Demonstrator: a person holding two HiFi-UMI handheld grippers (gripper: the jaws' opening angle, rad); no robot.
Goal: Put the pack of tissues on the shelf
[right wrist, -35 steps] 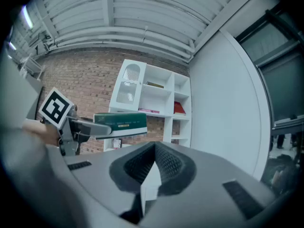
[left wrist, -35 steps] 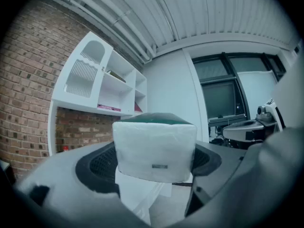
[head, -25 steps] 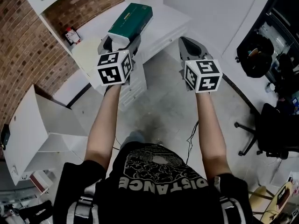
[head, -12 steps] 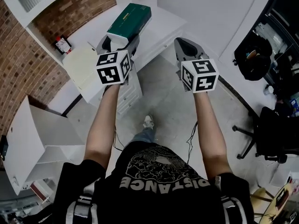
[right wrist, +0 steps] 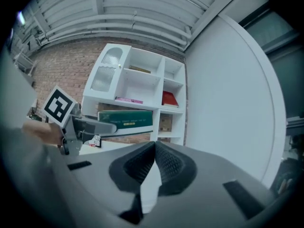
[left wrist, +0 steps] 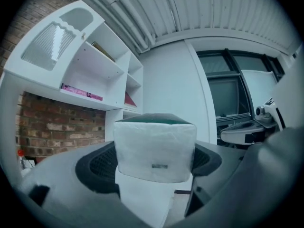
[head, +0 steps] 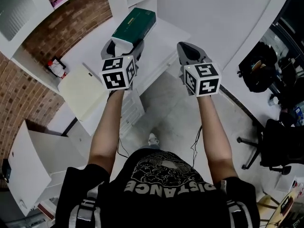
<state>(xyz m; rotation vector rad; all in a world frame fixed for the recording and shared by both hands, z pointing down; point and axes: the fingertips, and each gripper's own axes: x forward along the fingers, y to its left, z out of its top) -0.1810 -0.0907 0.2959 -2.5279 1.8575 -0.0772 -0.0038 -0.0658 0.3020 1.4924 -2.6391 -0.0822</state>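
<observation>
A green-and-white pack of tissues [head: 134, 25] is clamped between the jaws of my left gripper [head: 124, 45], held out over the white counter [head: 161, 38]. In the left gripper view the pack's white end [left wrist: 155, 148] fills the gap between the jaws. The white shelf unit [left wrist: 90, 65] rises ahead and to the left, with open compartments. My right gripper [head: 189, 53] is beside the left one, shut with nothing in it; its view shows the pack [right wrist: 126, 119] and the left gripper [right wrist: 88, 126] at the left before the shelf unit [right wrist: 142, 87].
A cream board [head: 83, 90] and a small red-and-white item [head: 56, 67] lie on the counter by the brick wall [head: 61, 27]. Books stand on the shelves [right wrist: 169, 99]. An open white drawer unit [head: 33, 158] is at lower left; black office chairs [head: 275, 141] at right.
Both grippers have stayed level with the pack in the left one while the person stepped closer to the shelf unit; the counter and brick wall slid lower-left in the head view.
</observation>
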